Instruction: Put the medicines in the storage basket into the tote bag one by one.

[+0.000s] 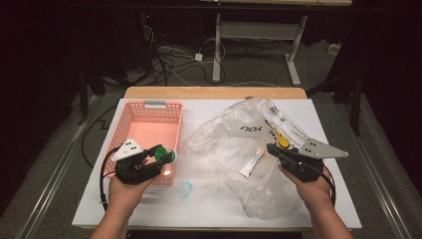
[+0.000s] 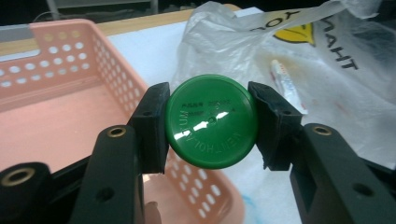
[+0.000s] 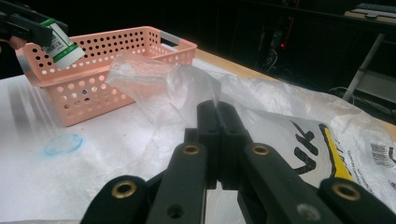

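My left gripper (image 2: 211, 122) is shut on a small container with a round green cap (image 2: 211, 107). Its jaws press the cap from both sides. In the high view this gripper (image 1: 160, 155) holds the green container (image 1: 168, 155) over the near right corner of the pink perforated basket (image 1: 149, 107). The basket (image 2: 56, 56) looks empty inside. My right gripper (image 1: 271, 149) rests at the crumpled clear plastic bag (image 1: 224, 139). Its jaws (image 3: 217, 109) are pressed together with bag film (image 3: 163, 84) rising from their tips. A small tube (image 1: 251, 164) lies inside the bag.
The white table top (image 1: 199, 209) has a blue ring mark (image 1: 185, 189) near its front. Printed packaging (image 1: 286, 127) lies in the bag's far right part. Beyond the table are a dark floor, cables and a desk frame (image 1: 216, 50).
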